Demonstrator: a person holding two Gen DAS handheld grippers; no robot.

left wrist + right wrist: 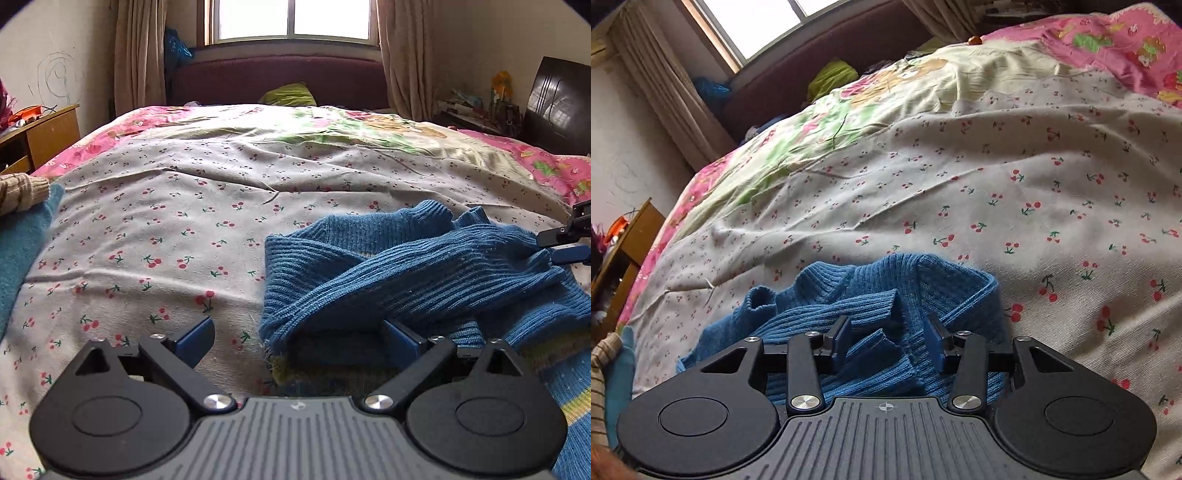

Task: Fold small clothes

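Observation:
A small blue ribbed knit sweater [424, 273] lies crumpled on the cherry-print bedsheet [166, 229], with a yellow-green band near its lower edge. My left gripper [299, 339] is open; its right finger is under the sweater's near edge and its left finger is over bare sheet. In the right wrist view the sweater [871, 295] lies bunched right ahead. My right gripper [888, 341] is open, with a ribbed fold of the sweater between its fingers. The right gripper also shows at the right edge of the left wrist view [565, 243], touching the sweater's far side.
A teal cloth [22, 251] and a beige striped knit [22, 192] lie at the bed's left edge. A wooden side table [44, 136] stands on the left. A pink cartoon blanket [369, 125] covers the far bed, a green pillow [288, 94] by the headboard.

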